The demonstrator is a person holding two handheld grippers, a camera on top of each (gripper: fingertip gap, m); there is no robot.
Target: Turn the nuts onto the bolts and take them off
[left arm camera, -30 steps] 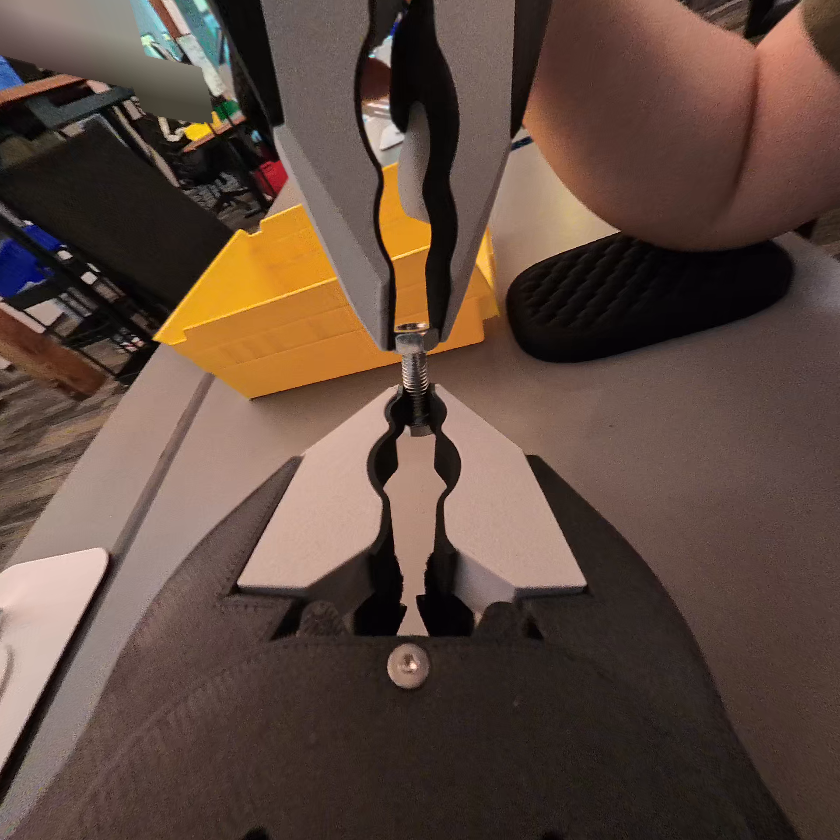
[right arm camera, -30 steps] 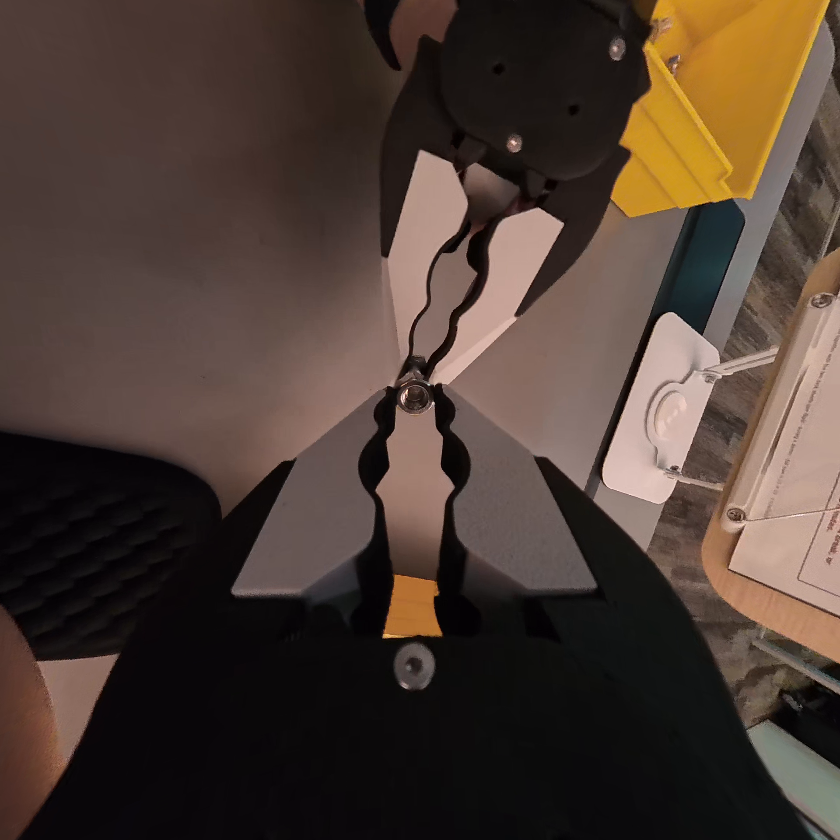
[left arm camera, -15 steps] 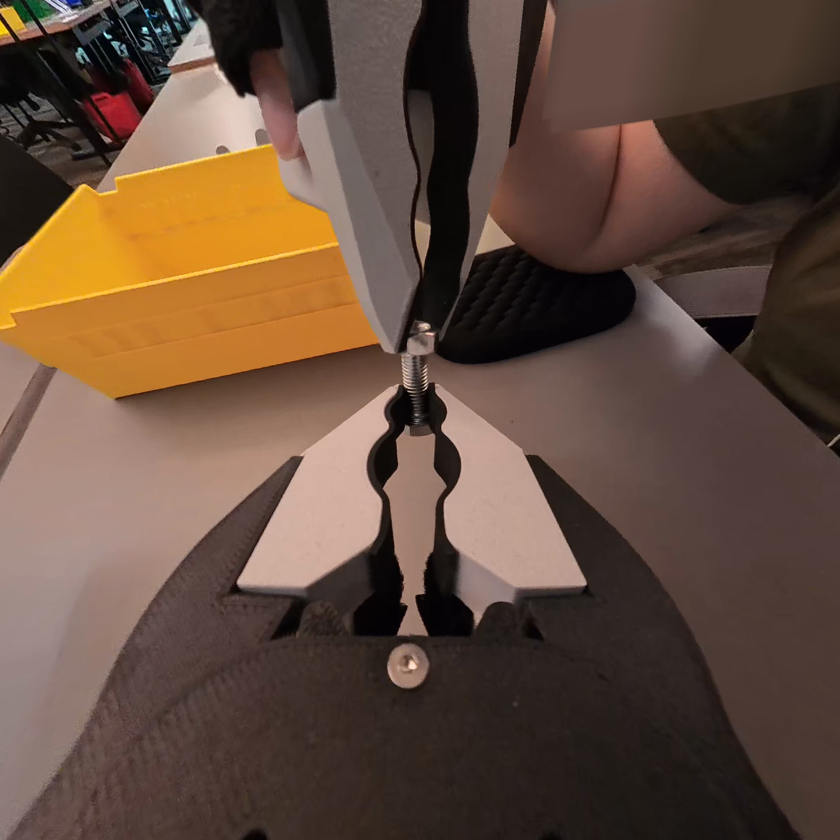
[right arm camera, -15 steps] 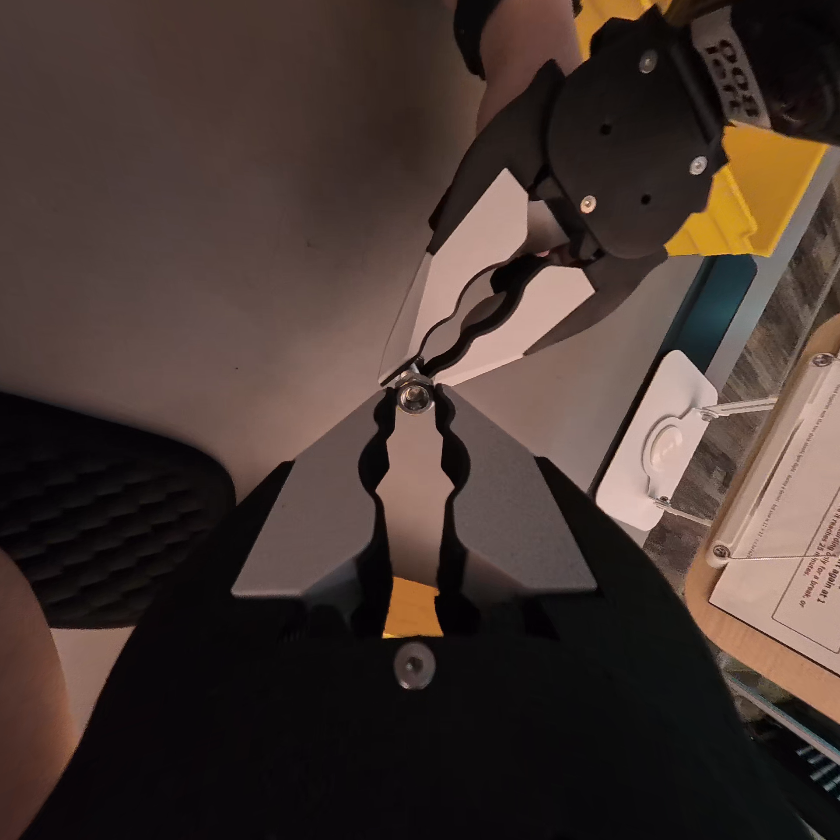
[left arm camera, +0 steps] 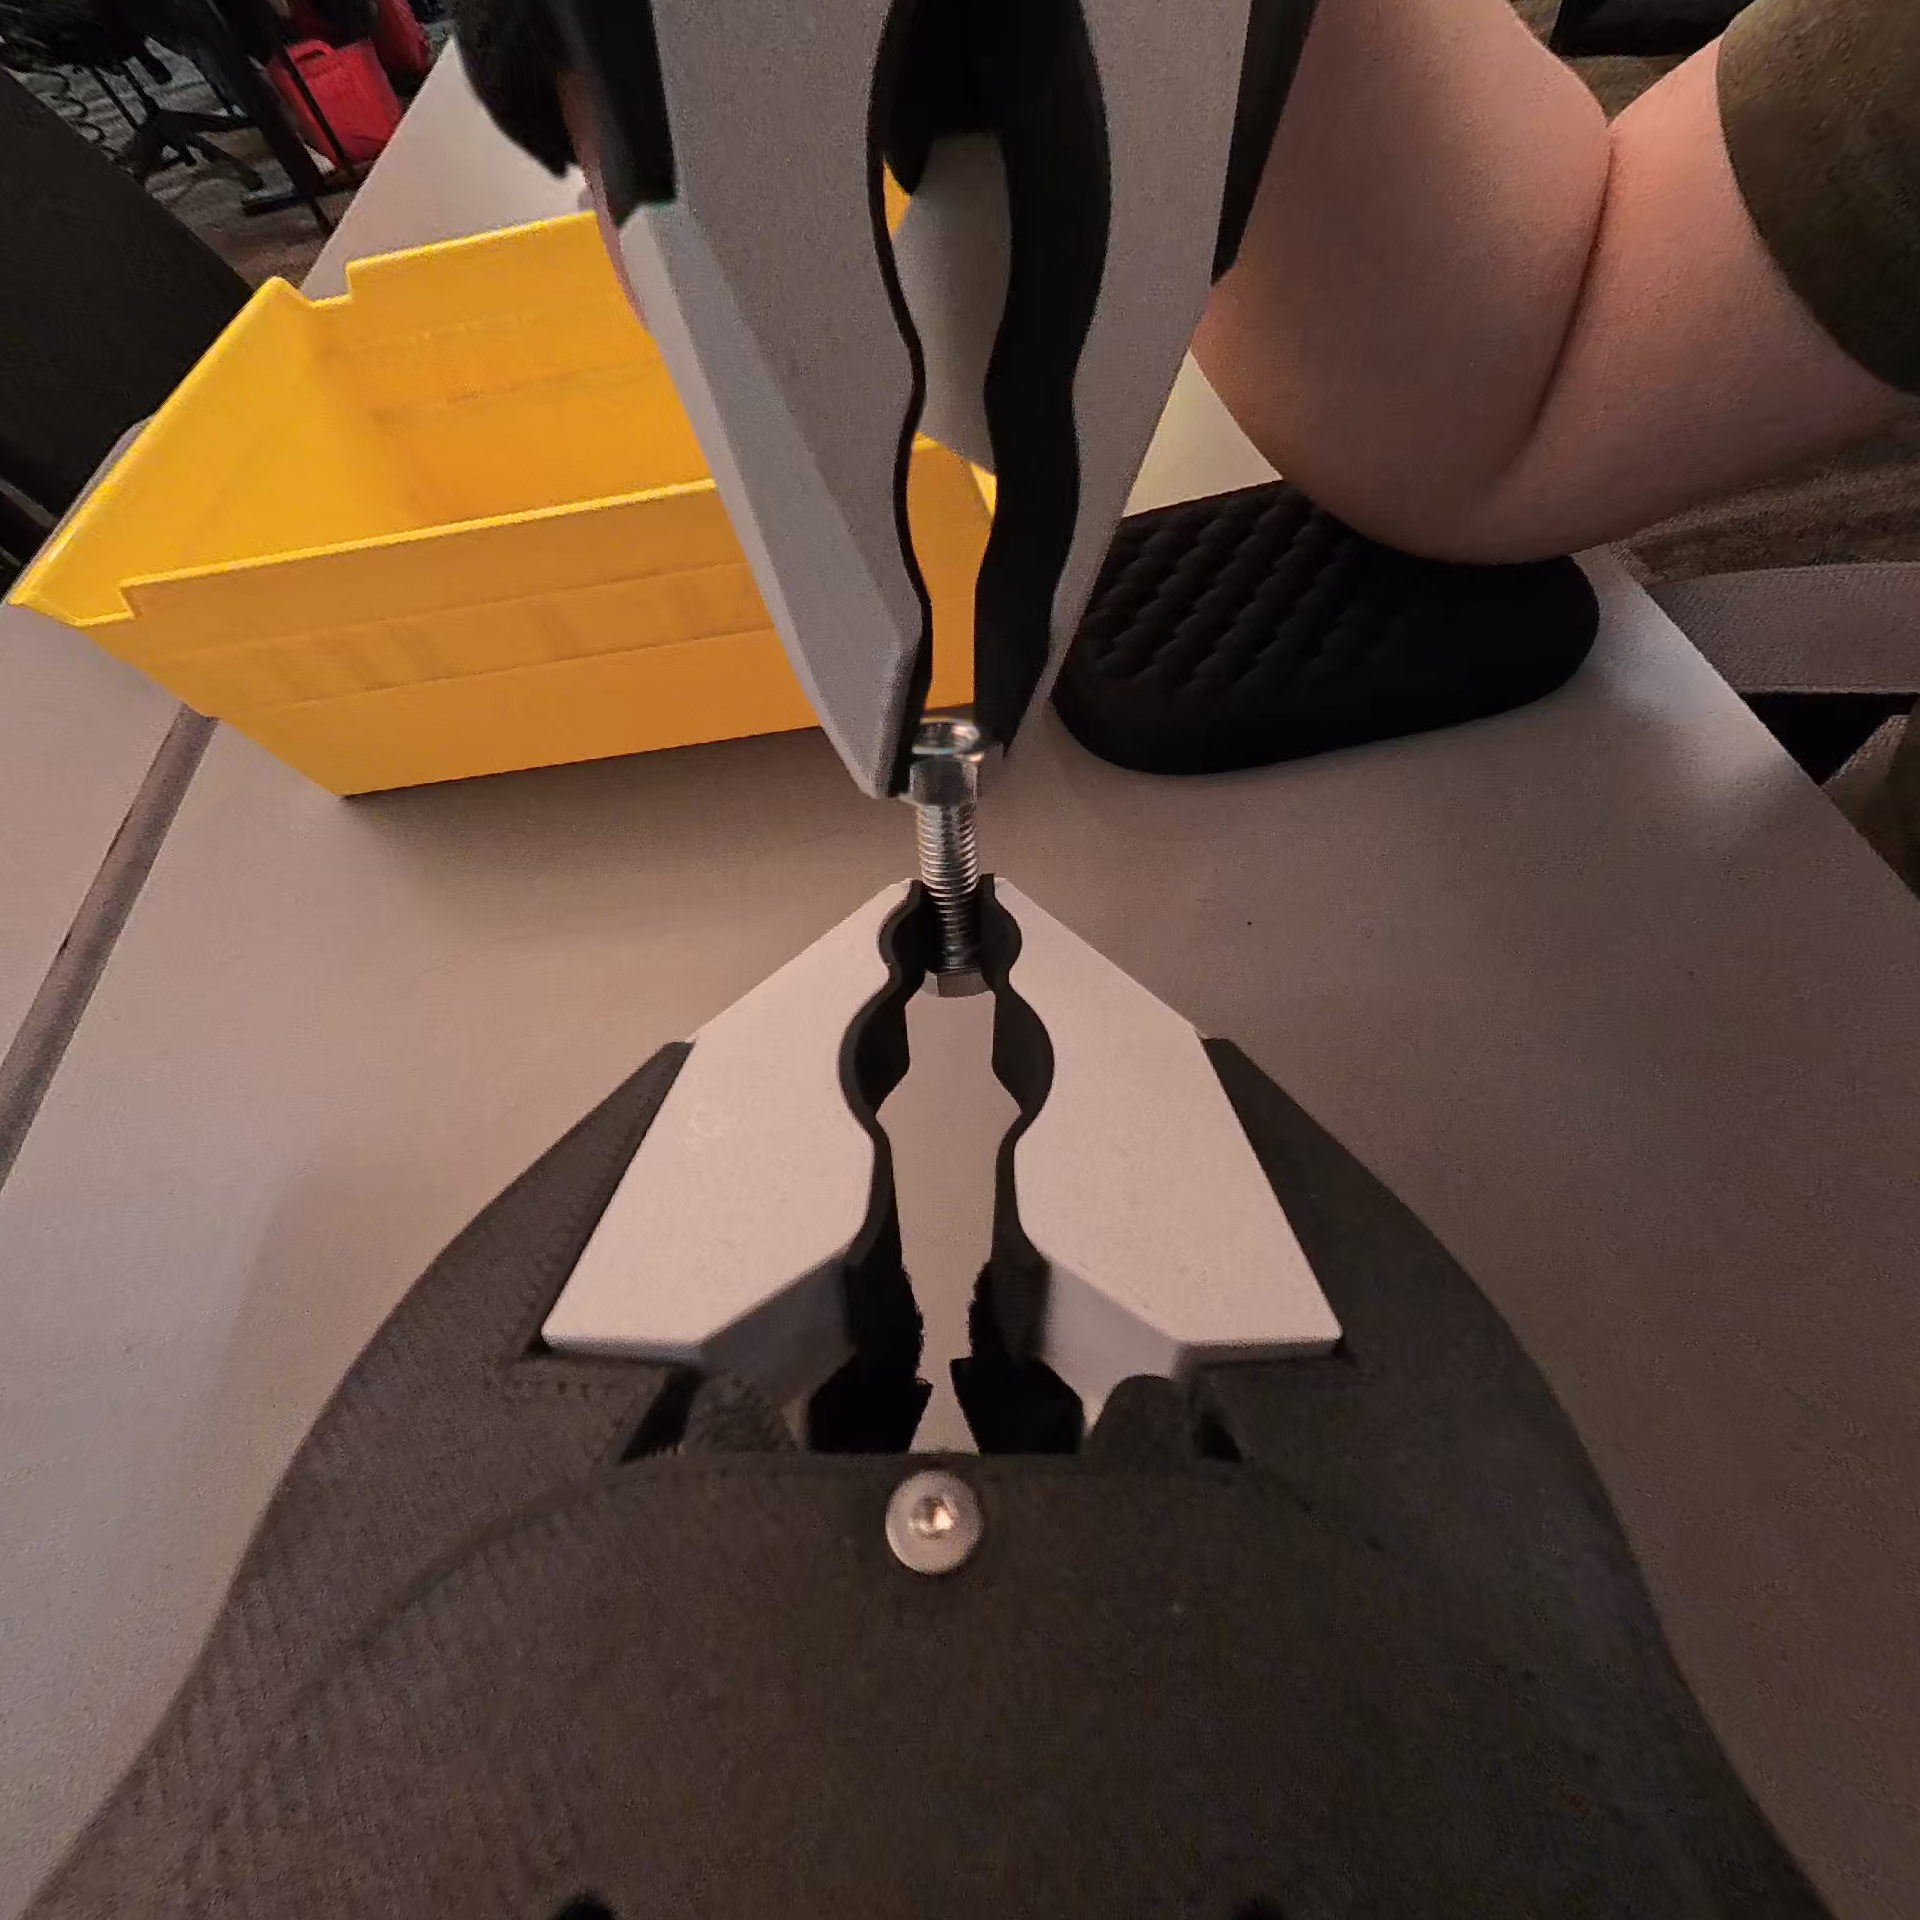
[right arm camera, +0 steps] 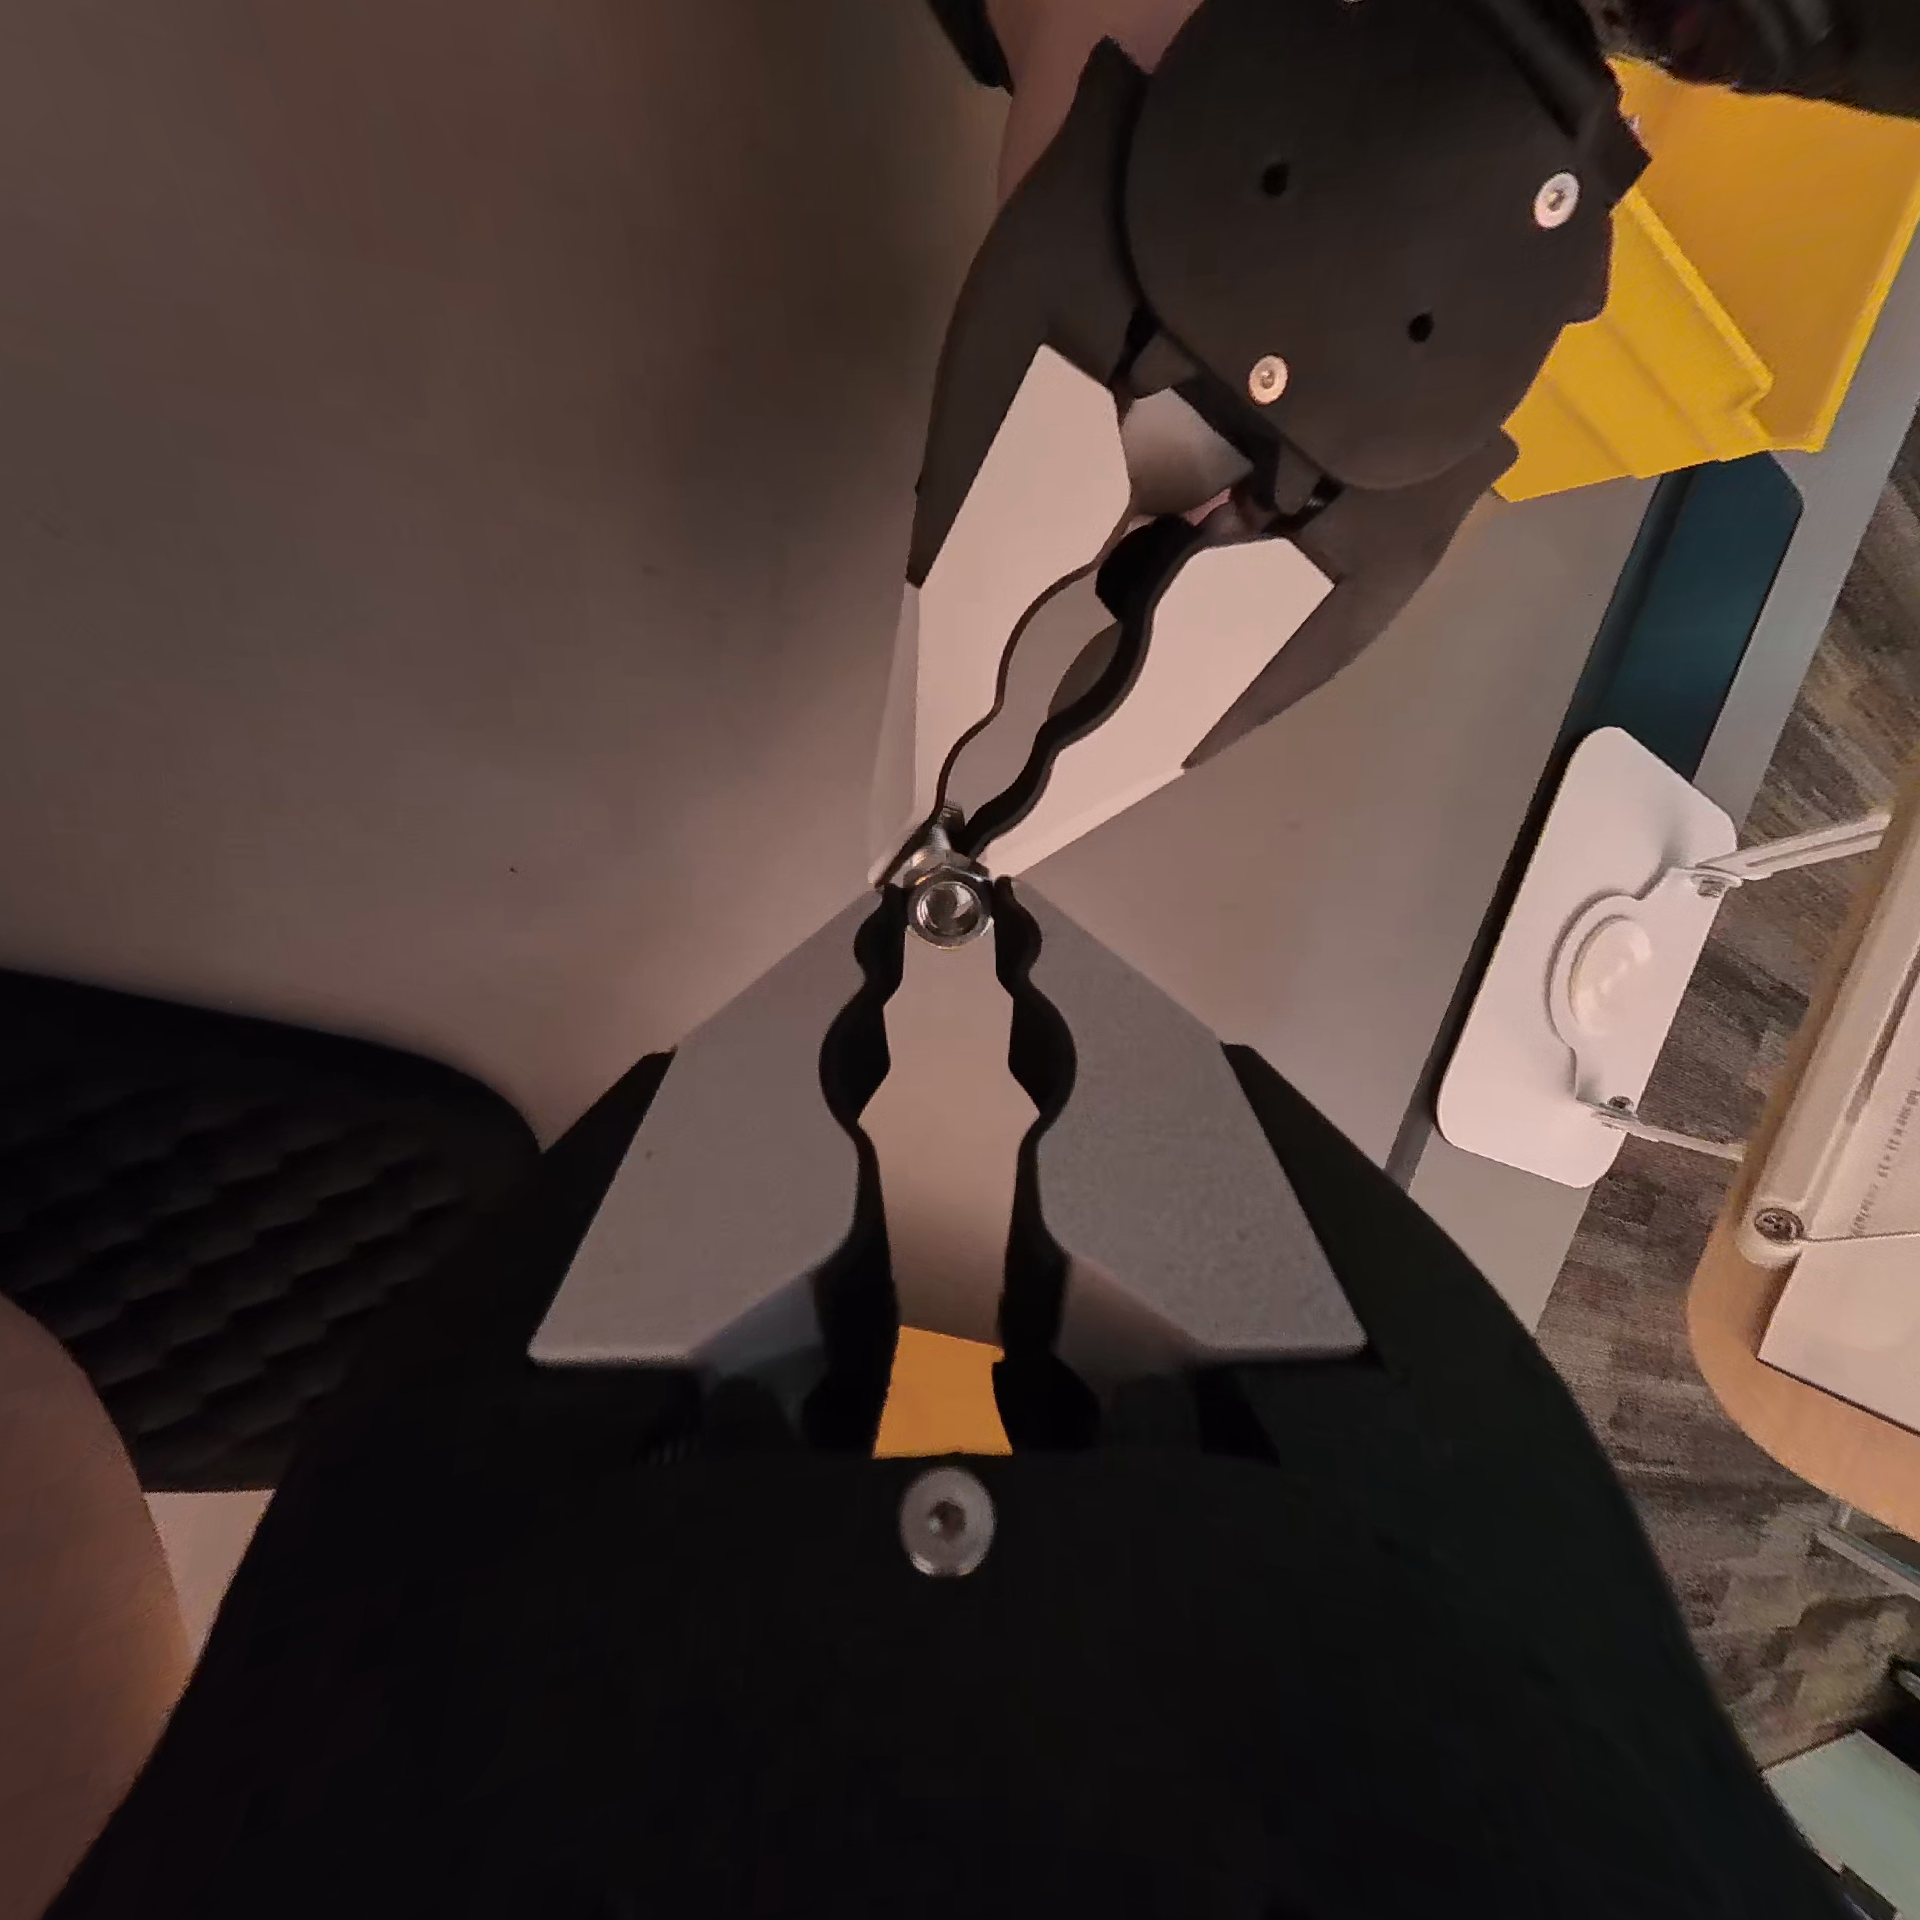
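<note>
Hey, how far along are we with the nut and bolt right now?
Done: the nut sits on the bolt's far end. In hand: left gripper clamps the bolt near its head, right gripper pinches the nut. Left: most of the thread is bare; whether it is going on or coming off can't be told.

bolt (left arm camera: 951,914): silver, threaded, held above table | nut (left arm camera: 943,764): silver hex, on bolt's far end
</note>
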